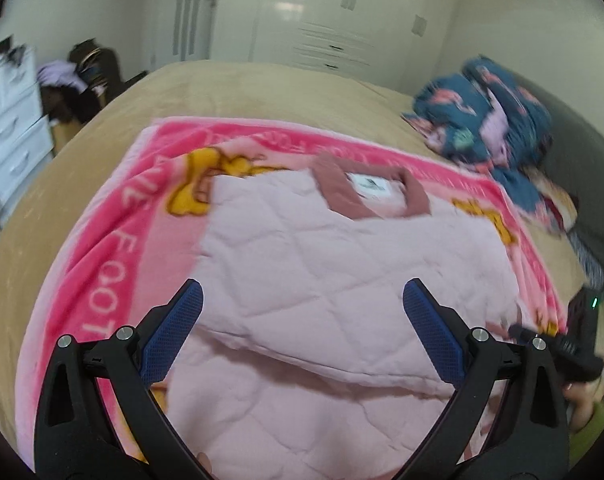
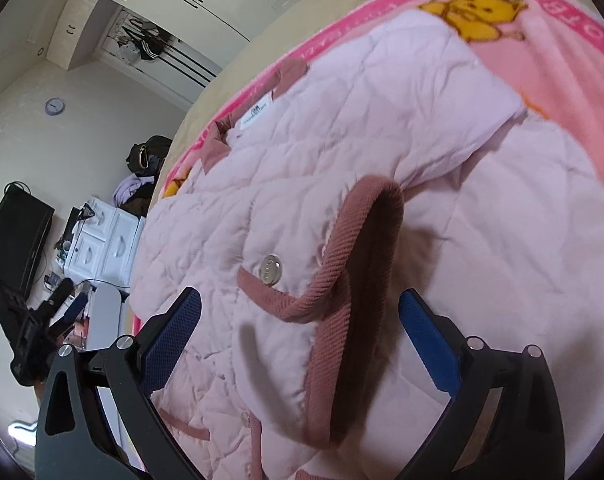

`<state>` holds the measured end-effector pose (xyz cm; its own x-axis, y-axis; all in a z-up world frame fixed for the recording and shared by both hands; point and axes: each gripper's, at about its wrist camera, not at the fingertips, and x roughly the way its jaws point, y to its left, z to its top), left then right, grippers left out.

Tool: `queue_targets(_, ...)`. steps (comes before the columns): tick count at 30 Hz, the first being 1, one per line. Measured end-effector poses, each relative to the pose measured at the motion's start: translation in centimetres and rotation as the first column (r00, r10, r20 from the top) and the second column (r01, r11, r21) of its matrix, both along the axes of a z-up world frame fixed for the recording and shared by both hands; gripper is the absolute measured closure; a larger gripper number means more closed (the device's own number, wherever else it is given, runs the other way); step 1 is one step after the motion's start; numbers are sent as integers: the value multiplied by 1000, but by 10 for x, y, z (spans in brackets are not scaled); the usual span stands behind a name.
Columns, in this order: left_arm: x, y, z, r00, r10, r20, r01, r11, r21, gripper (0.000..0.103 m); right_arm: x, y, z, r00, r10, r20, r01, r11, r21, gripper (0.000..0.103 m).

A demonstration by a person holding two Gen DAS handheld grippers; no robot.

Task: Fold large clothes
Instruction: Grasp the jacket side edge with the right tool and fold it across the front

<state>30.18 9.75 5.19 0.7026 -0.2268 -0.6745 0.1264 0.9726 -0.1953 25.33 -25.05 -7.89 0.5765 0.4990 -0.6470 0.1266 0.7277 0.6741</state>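
A pale pink quilted jacket [image 1: 334, 280] with dusty-rose trim lies on a pink blanket [image 1: 113, 240] on the bed, collar [image 1: 342, 192] at the far end, one part folded over across the middle. My left gripper [image 1: 302, 300] is open above the jacket's near half, holding nothing. In the right wrist view the jacket [image 2: 382, 128] fills the frame, with a rose-trimmed cuff opening [image 2: 366, 248] and a metal snap button [image 2: 270, 269] just ahead. My right gripper [image 2: 299, 308] is open over the cuff, empty. The right gripper also shows at the left wrist view's right edge [image 1: 562, 344].
The blanket lies on a beige bed [image 1: 261, 92]. A blue patterned bundle of cloth [image 1: 486, 120] sits at the bed's far right. White drawers [image 1: 9, 120] and a cluttered chair [image 1: 85, 76] stand left of the bed. White wardrobes [image 1: 326, 12] line the far wall.
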Motion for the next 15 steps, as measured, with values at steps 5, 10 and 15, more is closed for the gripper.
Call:
queue_targets(5, 3, 25, 2, 998, 57, -4, -57, 996, -62, 9, 4, 7, -10, 1000, -8, 4, 8, 1000, -16, 4)
queue_targets(10, 6, 37, 3, 996, 85, -2, -84, 994, -76, 9, 6, 16, -9, 999, 9, 39, -8, 1000, -24, 6)
queue_targets(15, 9, 40, 2, 995, 96, -8, -96, 991, -90, 9, 10, 23, -8, 997, 39, 62, -37, 999, -39, 63)
